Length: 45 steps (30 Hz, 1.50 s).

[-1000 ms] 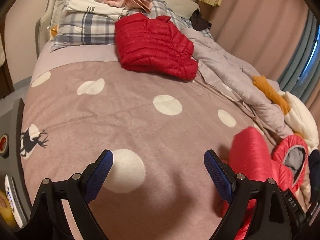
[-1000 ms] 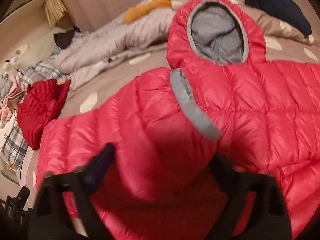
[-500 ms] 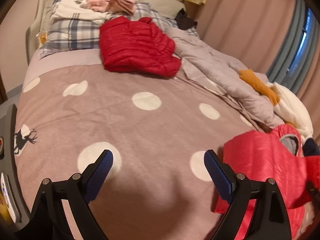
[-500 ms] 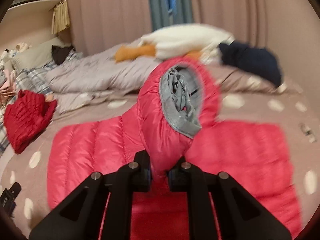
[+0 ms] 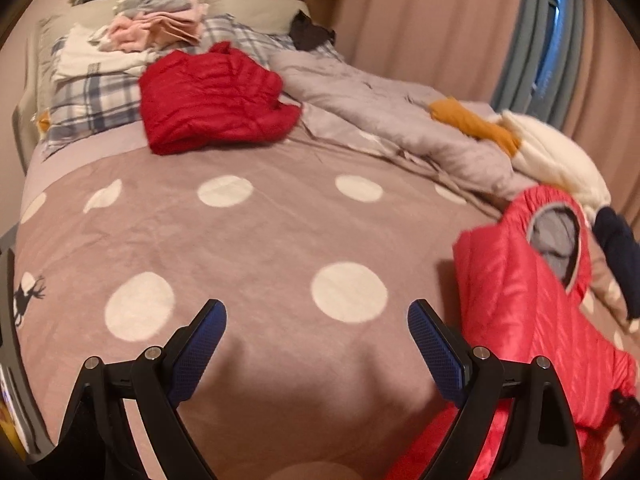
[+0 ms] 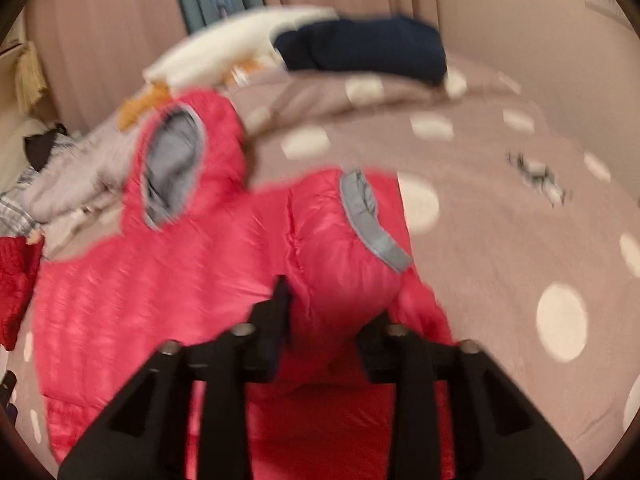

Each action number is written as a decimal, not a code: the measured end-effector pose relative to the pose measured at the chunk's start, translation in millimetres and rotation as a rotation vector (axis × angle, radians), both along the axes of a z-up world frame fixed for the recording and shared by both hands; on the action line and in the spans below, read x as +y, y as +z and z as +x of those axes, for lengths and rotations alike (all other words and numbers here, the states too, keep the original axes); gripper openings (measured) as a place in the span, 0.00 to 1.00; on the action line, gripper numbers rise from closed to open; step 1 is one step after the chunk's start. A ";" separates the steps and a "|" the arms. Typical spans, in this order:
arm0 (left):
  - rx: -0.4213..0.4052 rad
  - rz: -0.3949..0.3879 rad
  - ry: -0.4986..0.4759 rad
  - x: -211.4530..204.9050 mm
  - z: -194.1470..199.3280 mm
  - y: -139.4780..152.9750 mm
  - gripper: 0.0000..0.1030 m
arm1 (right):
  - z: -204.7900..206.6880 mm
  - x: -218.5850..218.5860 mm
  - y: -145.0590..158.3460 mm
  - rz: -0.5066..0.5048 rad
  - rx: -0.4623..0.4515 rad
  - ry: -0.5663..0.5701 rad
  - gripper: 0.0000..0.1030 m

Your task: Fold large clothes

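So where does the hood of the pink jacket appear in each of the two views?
Left wrist view: the hood is at the far right edge, at mid height, its grey lining showing, just beyond the jacket body.
Right wrist view: the hood is upper left of centre, above the jacket's body.
Shared landmark: the dark red jacket, upper left in the left view and at the left edge in the right view.

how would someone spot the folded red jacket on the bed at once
Find the polka-dot blanket covering the bed, then look to its far end by the plaid pillow. The folded red jacket lies there, darker and compact, with no hood showing, unlike the brighter hooded jacket spread open.
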State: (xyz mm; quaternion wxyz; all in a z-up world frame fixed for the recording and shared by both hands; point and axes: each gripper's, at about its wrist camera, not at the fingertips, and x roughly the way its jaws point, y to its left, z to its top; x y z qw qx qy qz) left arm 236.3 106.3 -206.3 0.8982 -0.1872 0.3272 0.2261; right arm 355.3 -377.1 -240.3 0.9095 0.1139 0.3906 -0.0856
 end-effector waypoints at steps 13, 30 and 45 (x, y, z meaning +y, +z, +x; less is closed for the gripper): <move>-0.098 0.132 -0.126 -45.3 5.5 22.3 0.89 | -29.7 -10.6 43.4 -0.017 -0.201 0.021 0.90; 0.104 0.214 -0.285 -93.7 64.5 -50.7 0.61 | 5.4 0.2 -38.2 -0.055 -0.075 0.117 0.58; 0.123 0.146 -0.251 -82.8 67.1 -57.5 0.77 | 12.0 10.6 -45.1 -0.125 -0.027 0.121 0.66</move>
